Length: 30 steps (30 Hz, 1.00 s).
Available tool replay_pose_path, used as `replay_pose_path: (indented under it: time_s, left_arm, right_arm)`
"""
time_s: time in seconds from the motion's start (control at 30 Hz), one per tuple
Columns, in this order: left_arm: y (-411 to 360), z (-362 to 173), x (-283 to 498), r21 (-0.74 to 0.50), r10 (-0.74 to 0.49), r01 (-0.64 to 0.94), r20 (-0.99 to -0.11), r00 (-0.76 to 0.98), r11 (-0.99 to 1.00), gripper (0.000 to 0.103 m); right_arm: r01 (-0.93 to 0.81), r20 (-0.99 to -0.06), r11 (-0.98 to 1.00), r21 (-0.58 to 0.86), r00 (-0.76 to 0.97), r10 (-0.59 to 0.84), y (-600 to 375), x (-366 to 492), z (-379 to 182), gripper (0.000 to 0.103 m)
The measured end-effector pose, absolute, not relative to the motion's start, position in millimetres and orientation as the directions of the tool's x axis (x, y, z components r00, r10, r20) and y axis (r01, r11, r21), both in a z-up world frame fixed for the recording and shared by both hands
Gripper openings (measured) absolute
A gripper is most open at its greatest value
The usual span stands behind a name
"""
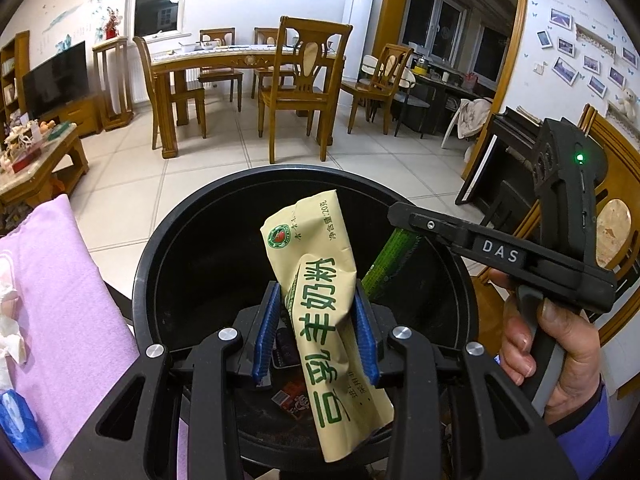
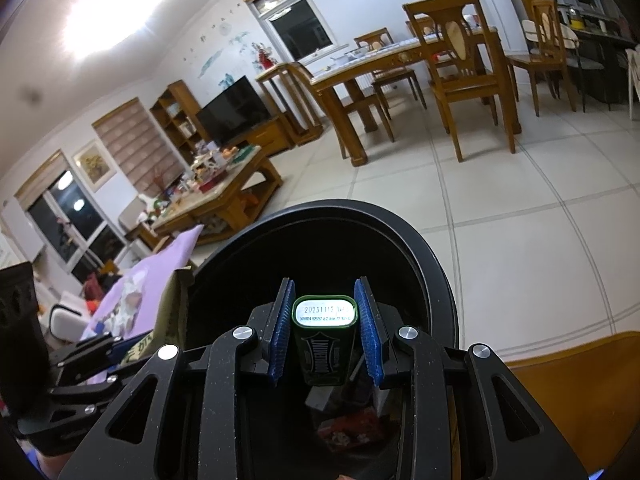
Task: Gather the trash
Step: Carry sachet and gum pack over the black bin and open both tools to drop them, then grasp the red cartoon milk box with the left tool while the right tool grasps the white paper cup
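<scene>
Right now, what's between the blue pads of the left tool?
A crumpled yellow packet with green writing sits clamped between the left tool's pads, held over the open black bin. The left wrist view shows it.

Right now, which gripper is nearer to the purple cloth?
Left. The left gripper, holding the yellow packet over the black bin, is beside the purple cloth; the right gripper is farther across the bin.
</scene>
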<state>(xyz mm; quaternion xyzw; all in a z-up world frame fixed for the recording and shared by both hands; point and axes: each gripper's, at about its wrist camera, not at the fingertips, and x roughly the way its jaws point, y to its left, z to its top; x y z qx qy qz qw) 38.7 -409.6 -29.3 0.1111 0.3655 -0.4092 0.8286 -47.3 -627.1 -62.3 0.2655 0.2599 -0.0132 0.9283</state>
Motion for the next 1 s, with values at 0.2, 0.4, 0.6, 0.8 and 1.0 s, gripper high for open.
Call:
replay_pose_path:
  time_s: [0.2,0.4,0.6,0.8,1.0]
  left_arm:
    - [-405.4,-25.0,39.0,-0.121,-0.602,0.754,-0.687,0.406,0.646,0.062]
    - [-396.9,-14.9,33.3,-0.104,-0.612,0.758,-0.665,0.429,0.644,0.074]
    - [-371.7,0.5,23.9,-0.094,-0.625,0.752,-0.628,0.463,0.652,0.086]
    - [-318.1,18.8,26.1,-0.114,-0.622,0.714,-0.597,0.507,0.691,0.086]
    - [-222.7,28.1,32.1,-0.119,-0.548,0.603,-0.580,0.602,0.789,0.086]
  right_arm:
    - [0.150,-0.478,0.860,0.488,0.870,0.119,-619.7,-49.9,-60.1,0.033]
    - [0.159,-0.471,0.862,0.480,0.876,0.101,-615.5,-55.7,-51.6,0.043]
    - [0.148,-0.460,0.874,0.463,0.883,0.094,-598.7,-59.2,-36.2,0.058]
    - [0.089,-0.447,0.898,0.430,0.886,0.126,-557.7,-52.2,-12.6,0.071]
    - [-0.028,-0.453,0.929,0.368,0.867,0.206,-483.2,-29.4,13.3,0.072]
